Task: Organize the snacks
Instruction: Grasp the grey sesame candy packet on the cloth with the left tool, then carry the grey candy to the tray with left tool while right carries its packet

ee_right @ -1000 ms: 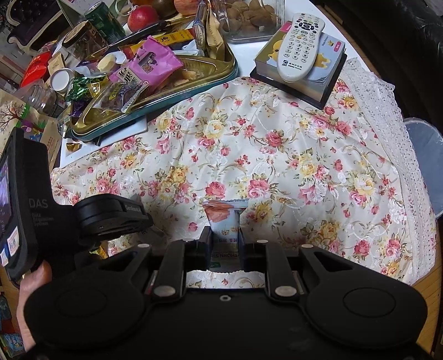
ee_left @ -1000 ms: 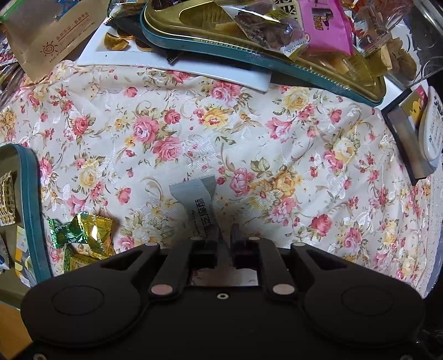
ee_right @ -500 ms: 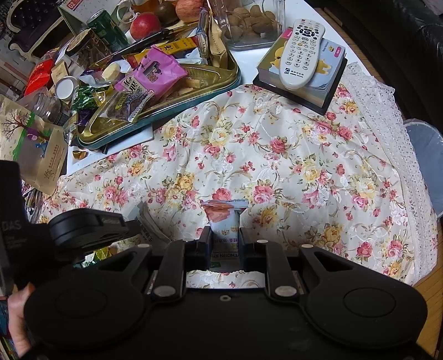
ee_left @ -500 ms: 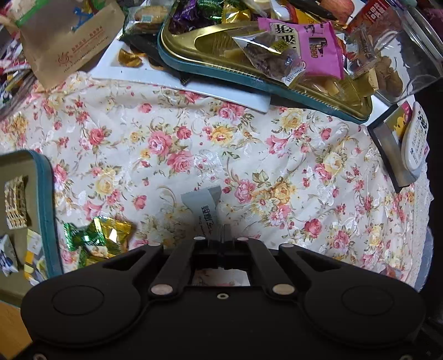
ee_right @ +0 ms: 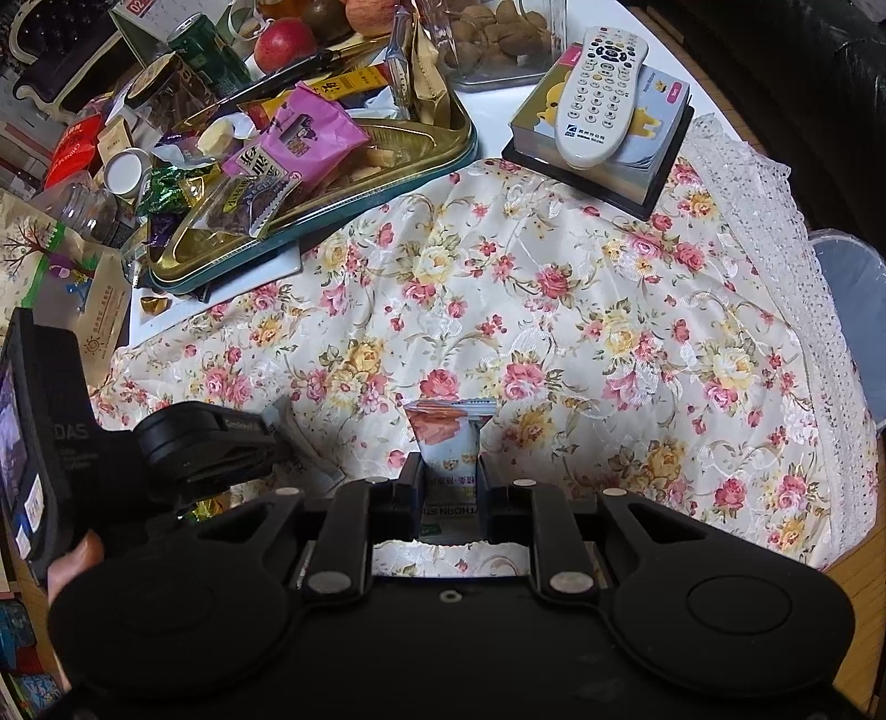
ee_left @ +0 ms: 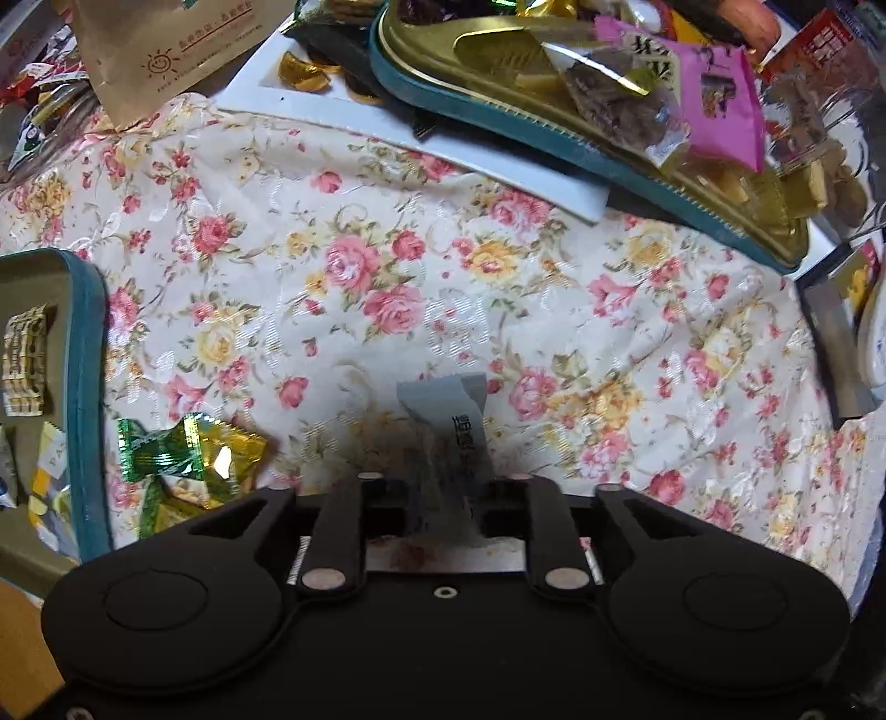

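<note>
My left gripper is shut on a grey snack packet with black print, held low over the floral cloth. My right gripper is shut on a white packet with a red top. The left gripper also shows at the left of the right wrist view, with the grey packet sticking out of it. A teal-rimmed box with small snacks lies at the left. Green-gold candies lie on the cloth beside it.
A gold tray with a teal rim holds a pink packet and other snacks at the back. A remote rests on a notepad block at the back right. A paper bag stands at the back left.
The left gripper shut on the grey packet, lifted it, then came back down closer to the cloth. The right gripper kept hold of its packet and hardly moved.
</note>
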Demonstrator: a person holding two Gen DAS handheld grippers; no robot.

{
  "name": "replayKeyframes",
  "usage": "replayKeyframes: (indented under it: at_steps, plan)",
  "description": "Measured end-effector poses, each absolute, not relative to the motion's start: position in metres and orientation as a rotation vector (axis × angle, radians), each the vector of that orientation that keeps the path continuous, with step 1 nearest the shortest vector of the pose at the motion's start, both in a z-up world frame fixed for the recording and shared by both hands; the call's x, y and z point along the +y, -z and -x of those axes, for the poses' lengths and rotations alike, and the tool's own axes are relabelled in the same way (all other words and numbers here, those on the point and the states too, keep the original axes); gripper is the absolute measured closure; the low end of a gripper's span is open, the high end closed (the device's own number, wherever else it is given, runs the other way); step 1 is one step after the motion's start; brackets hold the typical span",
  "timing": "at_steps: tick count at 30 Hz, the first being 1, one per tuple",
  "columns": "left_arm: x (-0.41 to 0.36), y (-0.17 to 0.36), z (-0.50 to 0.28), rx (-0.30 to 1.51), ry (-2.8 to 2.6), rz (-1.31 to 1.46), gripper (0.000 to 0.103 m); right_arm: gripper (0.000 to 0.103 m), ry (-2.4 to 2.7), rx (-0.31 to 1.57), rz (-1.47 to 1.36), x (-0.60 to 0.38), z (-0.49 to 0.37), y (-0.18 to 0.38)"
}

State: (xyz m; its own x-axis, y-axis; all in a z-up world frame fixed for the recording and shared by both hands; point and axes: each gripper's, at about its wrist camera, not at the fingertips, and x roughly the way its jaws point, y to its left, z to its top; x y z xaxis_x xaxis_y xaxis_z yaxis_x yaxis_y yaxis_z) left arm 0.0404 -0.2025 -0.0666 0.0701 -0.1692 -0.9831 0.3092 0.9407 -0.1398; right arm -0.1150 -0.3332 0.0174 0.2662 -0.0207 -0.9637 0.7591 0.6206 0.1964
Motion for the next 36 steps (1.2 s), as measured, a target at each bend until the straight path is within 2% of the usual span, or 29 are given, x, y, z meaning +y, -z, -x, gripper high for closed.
replayKeyframes:
  at_steps: [5,6,13,14,16,19,36]
  plan:
    - [-0.21,0.09,-0.039,1.536,0.321,-0.143,0.065,0.083,0.592,1.197,-0.757,-0.332,0.117,-0.019]
    - [-0.211,0.088,-0.037,1.504,0.322,-0.131,0.06,0.083,0.591,1.195,-0.756,-0.332,0.118,-0.019]
    - [-0.228,0.089,-0.025,1.44,0.309,-0.247,0.059,0.083,0.599,1.178,-0.765,-0.335,0.122,-0.024]
    - [-0.229,0.089,-0.026,1.452,0.307,-0.244,0.062,0.083,0.601,1.179,-0.767,-0.336,0.123,-0.023]
    - [-0.228,0.088,-0.027,1.483,0.311,-0.218,0.074,0.083,0.604,1.181,-0.775,-0.336,0.123,-0.023]
    - [-0.223,0.086,-0.031,1.515,0.331,-0.188,0.076,0.083,0.601,1.179,-0.773,-0.335,0.121,-0.024]
    - [-0.164,0.002,-0.061,1.296,0.3,-0.261,0.076,0.083,0.546,1.214,-0.685,-0.293,0.084,-0.024]
